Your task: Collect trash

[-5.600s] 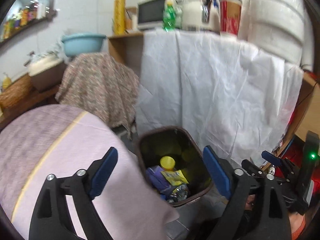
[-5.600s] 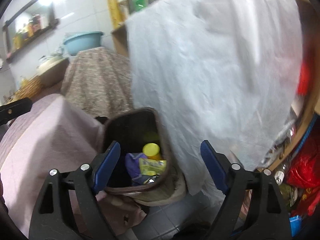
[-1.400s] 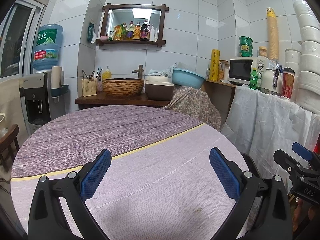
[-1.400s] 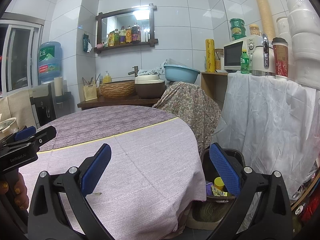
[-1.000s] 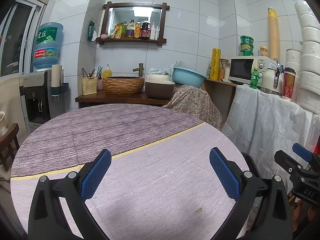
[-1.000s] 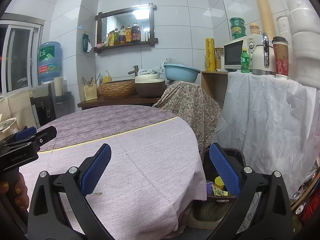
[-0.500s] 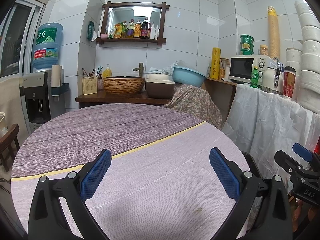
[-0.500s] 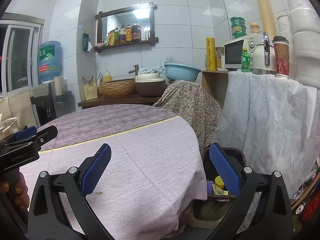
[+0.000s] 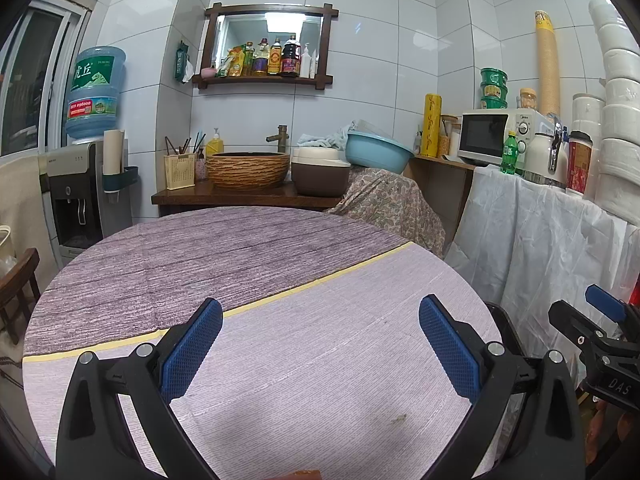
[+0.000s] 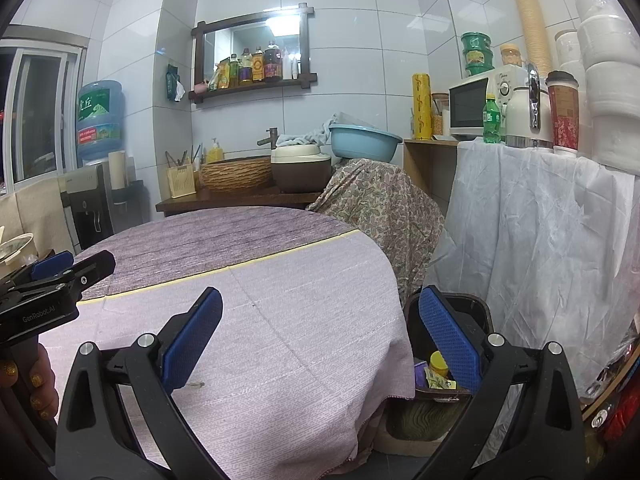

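Note:
My left gripper (image 9: 318,304) is open and holds nothing; it hovers over the round table (image 9: 260,248) with its purple and lilac cloth. My right gripper (image 10: 319,292) is open and holds nothing too, above the table's right edge (image 10: 384,280). A dark trash bin (image 10: 468,304) stands on the floor beside that edge. It holds a yellow cap (image 10: 437,360), a purple wrapper (image 10: 420,372) and a yellow packet (image 10: 438,382). A small brown speck (image 9: 400,419) lies on the cloth. Each view catches the other gripper at its side: right gripper (image 9: 588,314), left gripper (image 10: 76,266).
Beyond the table stand a wooden counter (image 9: 240,198) with a woven basin (image 9: 248,168), a floral-covered heap (image 10: 376,200) and a white-draped shelf (image 10: 540,220) with a microwave (image 9: 492,136) and bottles. A water dispenser (image 9: 84,200) and a chair (image 9: 20,280) stand at the left. A hand (image 10: 36,384) holds the left gripper.
Several seconds ago both grippers pointed down into the trash bin; now they are raised and level over the table. Over the last second nothing has visibly moved.

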Demonstrator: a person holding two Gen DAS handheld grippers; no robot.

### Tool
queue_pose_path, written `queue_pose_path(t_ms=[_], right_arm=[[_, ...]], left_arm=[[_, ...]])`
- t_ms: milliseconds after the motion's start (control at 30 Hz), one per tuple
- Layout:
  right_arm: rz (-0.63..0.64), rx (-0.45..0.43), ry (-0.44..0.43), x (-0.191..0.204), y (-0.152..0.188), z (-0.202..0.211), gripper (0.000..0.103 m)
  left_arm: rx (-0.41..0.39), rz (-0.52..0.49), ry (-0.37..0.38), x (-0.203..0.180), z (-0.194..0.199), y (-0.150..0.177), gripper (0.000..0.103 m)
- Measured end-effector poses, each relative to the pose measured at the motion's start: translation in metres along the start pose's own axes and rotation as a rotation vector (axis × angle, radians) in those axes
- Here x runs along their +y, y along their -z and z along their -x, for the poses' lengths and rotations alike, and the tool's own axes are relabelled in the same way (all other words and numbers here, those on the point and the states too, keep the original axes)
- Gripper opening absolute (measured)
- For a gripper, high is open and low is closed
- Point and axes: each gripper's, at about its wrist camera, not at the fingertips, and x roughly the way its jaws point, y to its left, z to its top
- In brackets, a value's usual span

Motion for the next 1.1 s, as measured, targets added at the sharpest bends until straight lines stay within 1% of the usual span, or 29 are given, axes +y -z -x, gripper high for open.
queue_pose_path(t_ms=[1100], right_arm=[[0.002, 0.003, -0.004, -0.0033, 0.0012, -0.0024, 0.097]], left_arm=[[0.005, -0.001, 0.002, 0.0016, -0.0005, 0.0027, 0.097]])
